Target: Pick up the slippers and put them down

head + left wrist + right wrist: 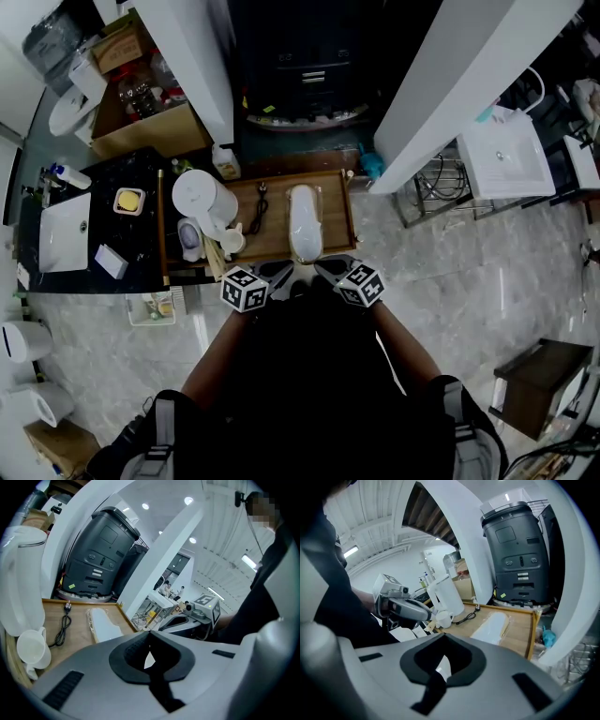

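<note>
Slippers (303,221) lie flat on the wooden tray (274,242), right of its middle and lengthwise from its far rim toward its near rim; they show as one white bundle in what looks like clear wrap, and whether both of the pair are in it I cannot tell. Left of the tray is the dark counter (141,253); at the tray's left end stands the white kettle (202,199), with a white cup (232,243) just beside it toward the near rim; a black cord (258,211) lies on the tray between the kettle and the slippers.

The left claw (279,272) hovers at the tray's near rim, just left of the slippers' near end; its jaws are pressed together with nothing between them, and in the left gripper view the slippers (104,623) rest on the tray clear of it. The right claw (325,268) hovers at the same rim, just right of that end, also closed and empty; in the right gripper view the slippers (491,625) lie on the tray beyond it.

As a judgement: nothing is being carried now; the slippers are down on the tray and neither claw touches them. Either the put-down is finished, or the lift is not yet begun and both claws must open first; the pictures do not settle which.
</note>
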Motion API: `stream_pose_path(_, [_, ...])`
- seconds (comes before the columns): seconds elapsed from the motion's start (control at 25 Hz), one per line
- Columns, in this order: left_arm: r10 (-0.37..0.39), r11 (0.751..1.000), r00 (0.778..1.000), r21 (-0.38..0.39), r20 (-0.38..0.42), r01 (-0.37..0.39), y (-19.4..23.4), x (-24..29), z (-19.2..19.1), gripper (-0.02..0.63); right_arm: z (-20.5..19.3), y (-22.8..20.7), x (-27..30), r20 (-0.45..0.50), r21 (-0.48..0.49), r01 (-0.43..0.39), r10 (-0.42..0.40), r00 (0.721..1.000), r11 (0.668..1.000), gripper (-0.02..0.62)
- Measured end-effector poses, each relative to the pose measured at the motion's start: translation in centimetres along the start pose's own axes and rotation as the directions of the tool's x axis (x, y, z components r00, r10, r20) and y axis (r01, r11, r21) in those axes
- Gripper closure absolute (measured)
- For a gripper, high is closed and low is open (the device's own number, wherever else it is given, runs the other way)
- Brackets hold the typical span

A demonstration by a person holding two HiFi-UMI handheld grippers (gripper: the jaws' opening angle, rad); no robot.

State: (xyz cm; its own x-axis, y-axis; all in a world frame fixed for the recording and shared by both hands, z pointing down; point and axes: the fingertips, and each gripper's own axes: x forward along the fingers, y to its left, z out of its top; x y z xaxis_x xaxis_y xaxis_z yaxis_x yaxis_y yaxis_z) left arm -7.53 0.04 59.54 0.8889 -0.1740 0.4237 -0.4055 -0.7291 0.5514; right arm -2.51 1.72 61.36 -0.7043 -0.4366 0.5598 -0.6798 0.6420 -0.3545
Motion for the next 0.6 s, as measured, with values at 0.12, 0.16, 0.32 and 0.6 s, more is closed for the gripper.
stream_pose_path(0.12, [0.004, 1.000, 1.000, -0.003, 0.003, -0.004, 0.19, 0.01, -0.13, 0.594, -0.07, 0.06, -0.07, -0.005, -0.005, 0.005, -0.005, 1.000, 1.000, 0.588])
stream_pose_path(0.16, [0.005, 1.000, 1.000, -0.005, 0.002, -0.005, 0.16, 0.04, -0.25, 0.594, -0.17, 0.09, -0.13, -0.006, -0.007, 0.007, -0.007, 1.000, 1.000, 0.588])
stream_pose_path(0.32, [-0.004, 1.000, 1.000, -0.005, -0.007, 0.004, -0.10, 0.33, -0.47, 0.594, -0.37, -0.05, -0.30, -0.001, -0.004, 0.016, -0.016, 1.000, 1.000, 0.588])
stream_pose_path(0.6, [-0.014, 1.000, 1.000, 0.006, -0.020, 0.014, -0.11, 0.69, -0.25, 0.594, -0.08, -0.05, -0.33, 0.003, -0.006, 0.015, -0.015, 1.000, 1.000, 0.588])
